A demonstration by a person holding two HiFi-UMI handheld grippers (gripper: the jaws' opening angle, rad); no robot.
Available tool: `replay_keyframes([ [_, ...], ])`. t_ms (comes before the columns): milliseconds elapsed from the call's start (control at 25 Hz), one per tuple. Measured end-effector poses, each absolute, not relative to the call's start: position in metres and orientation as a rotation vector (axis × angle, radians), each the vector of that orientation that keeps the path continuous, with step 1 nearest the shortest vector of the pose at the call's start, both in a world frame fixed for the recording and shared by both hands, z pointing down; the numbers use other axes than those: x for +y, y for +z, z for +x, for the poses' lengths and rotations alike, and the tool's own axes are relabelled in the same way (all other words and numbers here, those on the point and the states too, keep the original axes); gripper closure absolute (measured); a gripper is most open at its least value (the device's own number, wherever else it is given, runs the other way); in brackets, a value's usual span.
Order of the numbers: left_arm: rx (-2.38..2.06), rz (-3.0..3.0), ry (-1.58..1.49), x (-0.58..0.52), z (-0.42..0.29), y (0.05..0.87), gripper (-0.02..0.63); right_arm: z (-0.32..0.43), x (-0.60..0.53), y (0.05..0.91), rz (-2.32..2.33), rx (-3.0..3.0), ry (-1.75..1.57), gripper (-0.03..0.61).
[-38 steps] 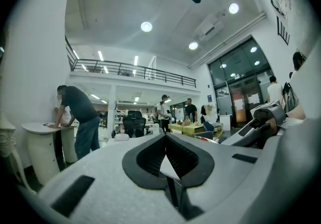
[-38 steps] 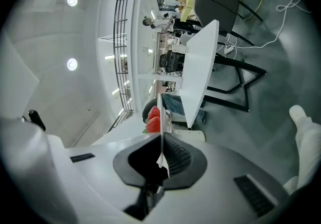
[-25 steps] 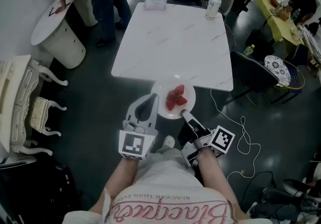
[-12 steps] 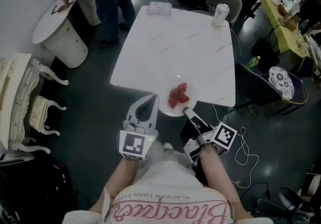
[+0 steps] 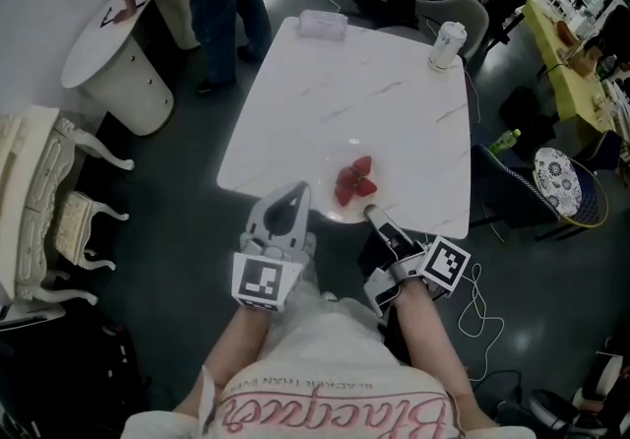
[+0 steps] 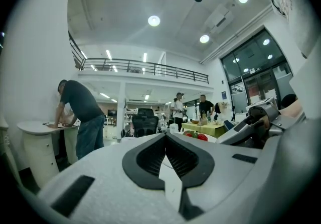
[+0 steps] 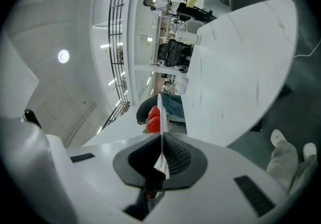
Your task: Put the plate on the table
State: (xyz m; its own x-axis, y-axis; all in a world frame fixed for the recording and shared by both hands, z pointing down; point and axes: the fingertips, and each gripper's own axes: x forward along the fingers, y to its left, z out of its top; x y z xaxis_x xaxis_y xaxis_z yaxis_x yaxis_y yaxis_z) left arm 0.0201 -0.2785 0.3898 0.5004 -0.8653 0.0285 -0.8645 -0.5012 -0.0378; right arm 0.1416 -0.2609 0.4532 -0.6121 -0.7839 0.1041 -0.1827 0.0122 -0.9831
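Observation:
A white plate (image 5: pixel 338 215) with strawberries (image 5: pixel 354 181) is over the near edge of the white marble table (image 5: pixel 345 93). My left gripper (image 5: pixel 297 195) is shut on the plate's left rim and my right gripper (image 5: pixel 375 217) is shut on its near right rim. In the left gripper view the jaws (image 6: pixel 165 156) pinch a thin white rim, and the strawberries (image 6: pixel 196 136) show just past them. The right gripper view shows the plate (image 7: pixel 160 112) edge-on between the closed jaws (image 7: pixel 161 155), the strawberries (image 7: pixel 153 118) beside it and the table (image 7: pixel 235 77) beyond. Whether the plate touches the tabletop I cannot tell.
A can (image 5: pixel 446 45) stands at the table's far right corner and a white pack (image 5: pixel 323 24) at its far edge. A person leans on a round white table (image 5: pixel 108 43) at far left. An ornate white chair (image 5: pixel 39 191) is left; a patterned chair (image 5: pixel 561 171) and green bottle (image 5: pixel 502 142) are right.
Both grippers have carried the plate forward, from hanging in front of the table's near edge to lying over that edge. Both stay shut on its rim.

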Motion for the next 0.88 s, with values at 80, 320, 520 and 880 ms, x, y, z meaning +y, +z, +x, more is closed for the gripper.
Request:
replay_keyframes([
  [80,1.559,-2.706,-0.056,-0.299,0.016,0.39,0.611,0.137,-0.279,0.456,-0.985,1.807,-1.649,0.566],
  [320,1.554,-2.721,-0.056,-0.364,0.001,0.392,0.611,0.118,-0.341,0.461,-0.983,1.775,-1.679,0.565],
  [520,1.546,-2.739,-0.076,-0.414,-0.007,0.396,0.611,0.11,-0.39,0.466,-1.02,1.78,-1.686,0.565],
  [880,1.51,-2.81,-0.13,-0.486,-0.025,0.42,0.611,0.089,-0.461,0.495,-1.099,1.798,-1.74,0.565],
])
